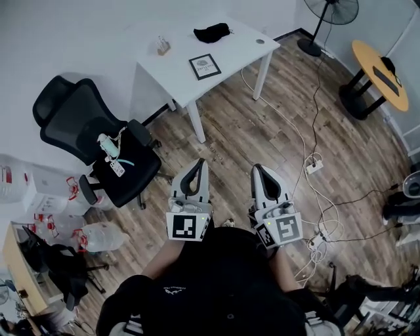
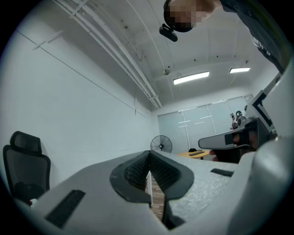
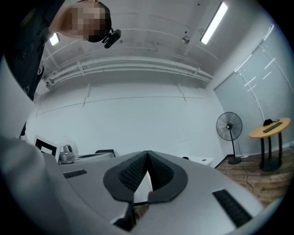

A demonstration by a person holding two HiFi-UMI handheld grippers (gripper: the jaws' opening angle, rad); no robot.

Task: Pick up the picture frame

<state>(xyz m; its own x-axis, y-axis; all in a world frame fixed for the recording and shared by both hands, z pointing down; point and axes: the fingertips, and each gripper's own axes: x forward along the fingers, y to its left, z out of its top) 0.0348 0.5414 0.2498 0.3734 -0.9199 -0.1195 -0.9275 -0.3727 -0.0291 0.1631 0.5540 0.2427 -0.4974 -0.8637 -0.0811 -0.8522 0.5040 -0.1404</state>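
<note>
The picture frame point(image 1: 205, 66), a small black frame round a white print, lies on the white table point(image 1: 236, 49) at the far side of the room, near that table's front edge. Both grippers are held close to the person's body, well short of the table. The left gripper point(image 1: 198, 165) and the right gripper point(image 1: 258, 170) point towards the table, and each is shut with nothing between its pads. In the left gripper view the jaws point(image 2: 149, 154) meet against a white wall. The right gripper view shows its own jaws point(image 3: 148, 154) closed too. Neither gripper view shows the frame clearly.
A black cloth point(image 1: 212, 32) and a small object point(image 1: 163, 45) also lie on the table. A black office chair point(image 1: 98, 141) stands at the left, water bottles point(image 1: 98, 236) below it. Cables and a power strip point(image 1: 314, 165) trail across the wooden floor. A fan point(image 1: 331, 13) and a round yellow table point(image 1: 380, 73) stand at the right.
</note>
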